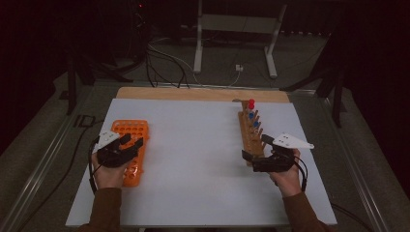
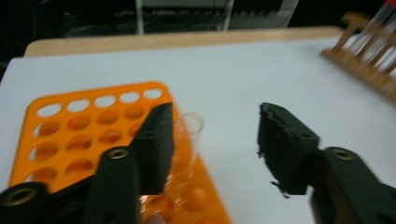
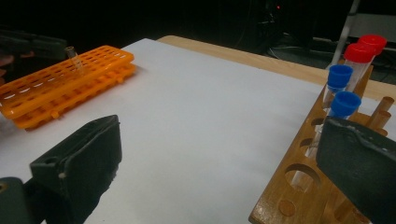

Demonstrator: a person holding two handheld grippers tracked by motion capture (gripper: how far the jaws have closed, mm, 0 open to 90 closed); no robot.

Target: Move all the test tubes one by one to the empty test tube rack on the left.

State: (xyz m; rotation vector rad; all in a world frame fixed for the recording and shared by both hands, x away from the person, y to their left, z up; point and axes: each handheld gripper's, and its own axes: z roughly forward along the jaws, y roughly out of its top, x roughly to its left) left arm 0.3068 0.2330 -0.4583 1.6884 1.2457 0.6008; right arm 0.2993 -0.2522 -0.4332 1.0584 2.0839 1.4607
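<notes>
An orange tube rack (image 1: 131, 130) lies at the table's left. My left gripper (image 1: 131, 141) hovers over its right edge. In the left gripper view the left gripper (image 2: 215, 126) is open, and a clear uncapped tube (image 2: 189, 135) stands in the orange rack (image 2: 70, 140) just inside the left jaw, with the right jaw well clear of it. A wooden rack (image 1: 250, 137) at the right holds red-capped tubes (image 3: 359, 52) and blue-capped tubes (image 3: 344, 103). My right gripper (image 1: 256, 147) stands open at the near end of the wooden rack (image 3: 299, 186), nothing between its jaws.
A white board (image 1: 193, 159) covers the table, with a strip of bare wood (image 1: 193, 93) along the far edge. Behind the table stand a white metal frame (image 1: 198, 43) and cables (image 1: 164, 63) on the dark floor.
</notes>
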